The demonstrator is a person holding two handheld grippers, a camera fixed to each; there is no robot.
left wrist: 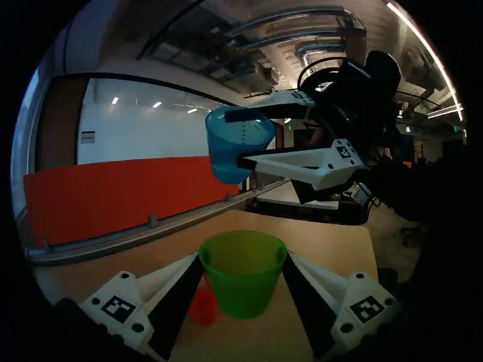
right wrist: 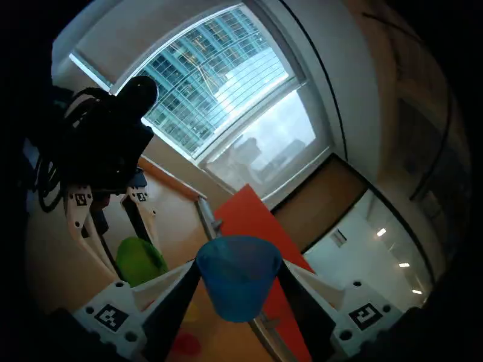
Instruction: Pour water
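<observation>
Gripping green cup (left wrist: 243, 283) with left gripper (left wrist: 243, 259), fingers clenched on both sides, mouth up, low by the bench (left wrist: 326, 241); contact with it unclear. Gripping blue cup (left wrist: 238, 145) with right gripper (right wrist: 238, 265) the same way, fingers pressed on its walls. From the left gripper view: blue cup higher than the green one and beyond it, axis near upright, not yet tipped. Can't tell water level. Next, likely: bring blue rim over green mouth, tip toward it. Small red thing (left wrist: 203, 304) on bench beside green cup; steer clear.
</observation>
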